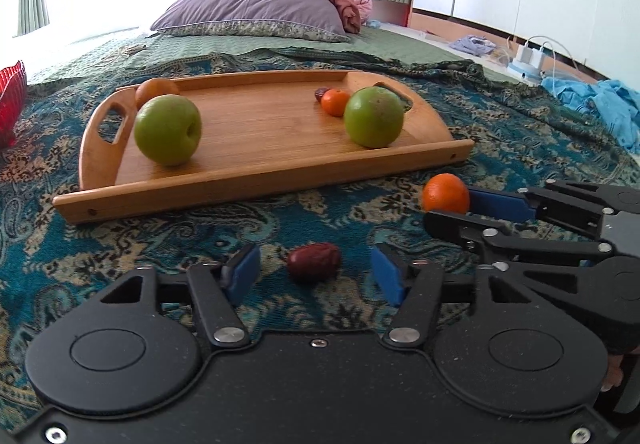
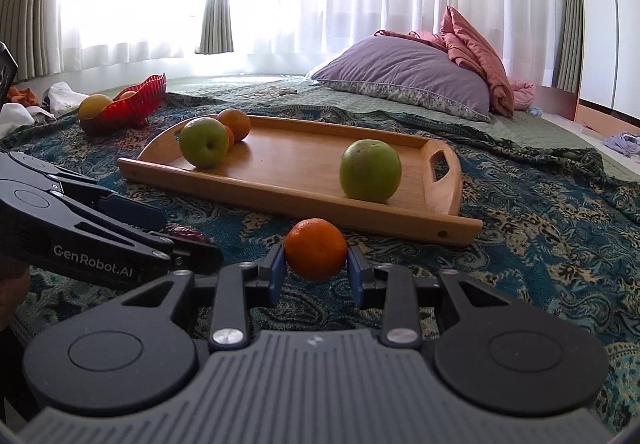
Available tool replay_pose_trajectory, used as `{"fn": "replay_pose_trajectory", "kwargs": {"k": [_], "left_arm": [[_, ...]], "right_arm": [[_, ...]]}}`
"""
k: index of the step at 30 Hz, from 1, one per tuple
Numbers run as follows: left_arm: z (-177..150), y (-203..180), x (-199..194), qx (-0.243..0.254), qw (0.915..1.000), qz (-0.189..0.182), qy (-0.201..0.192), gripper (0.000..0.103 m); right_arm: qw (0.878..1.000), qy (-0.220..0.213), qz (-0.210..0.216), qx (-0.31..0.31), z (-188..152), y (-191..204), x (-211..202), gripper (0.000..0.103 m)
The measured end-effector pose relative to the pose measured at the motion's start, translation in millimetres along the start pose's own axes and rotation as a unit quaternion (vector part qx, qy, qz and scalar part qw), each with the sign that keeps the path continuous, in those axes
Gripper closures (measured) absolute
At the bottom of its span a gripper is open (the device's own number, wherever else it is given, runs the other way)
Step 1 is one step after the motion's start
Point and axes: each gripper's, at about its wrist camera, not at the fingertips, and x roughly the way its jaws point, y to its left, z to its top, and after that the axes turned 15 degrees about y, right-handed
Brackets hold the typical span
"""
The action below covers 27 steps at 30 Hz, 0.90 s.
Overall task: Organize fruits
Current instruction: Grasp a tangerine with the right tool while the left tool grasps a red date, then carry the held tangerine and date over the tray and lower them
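1. The right gripper (image 2: 316, 271) has its jaws closed on an orange (image 2: 316, 249); both blue pads (image 2: 275, 276) press its sides; the fruit sits low over the patterned bedspread (image 2: 520, 252), just in front of the near rail of the wooden tray (image 2: 280, 200).
2. The left gripper (image 1: 314, 276) has its jaws parted around a dark red date (image 1: 314, 261) lying on the bedspread; a gap shows on each side between the pads (image 1: 244, 276) and the fruit, so nothing is gripped.
3. No earlier view is given, so only this stance can be told.
4. On the tray stand two green apples, one near the left handle (image 1: 168, 129) and one near the right handle (image 1: 374, 117); beside the right apple lie a small orange (image 1: 335, 101) and another date (image 1: 321, 93); a further orange (image 1: 156, 91) rests behind the left apple.
5. A red bowl (image 2: 132, 104) holding yellow fruit (image 2: 95, 105) sits on the bed beyond the tray's left end; a purple pillow (image 2: 404, 74) lies further back.
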Motion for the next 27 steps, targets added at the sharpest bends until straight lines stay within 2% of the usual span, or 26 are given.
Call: {"fn": "replay_pose_trajectory", "kwargs": {"k": [2, 6, 8, 19, 27], "left_arm": [[0, -4, 0, -0.003, 1.0, 0.0, -0.003, 0.056], [1, -5, 2, -0.012, 0.9999, 0.0, 0.0, 0.063], [1, -6, 3, -0.011, 0.9999, 0.001, 0.001, 0.075], [5, -2, -4, -0.005, 0.9997, 0.011, -0.02, 0.075], [27, 12, -9, -0.019, 0.9987, 0.02, -0.042, 0.075]], "right_arm": [[1.0, -0.003, -0.001, -0.001, 0, 0, 0, 0.064], [1.0, -0.002, -0.003, 0.006, 0, 1, 2, 0.064], [1.0, -0.001, -0.001, 0.012, 0, 0, 3, 0.064], [1.0, -0.006, 0.001, 0.023, 6, 0, 7, 0.064], [0.999, -0.011, 0.006, 0.032, 20, 1, 13, 0.064]]}}
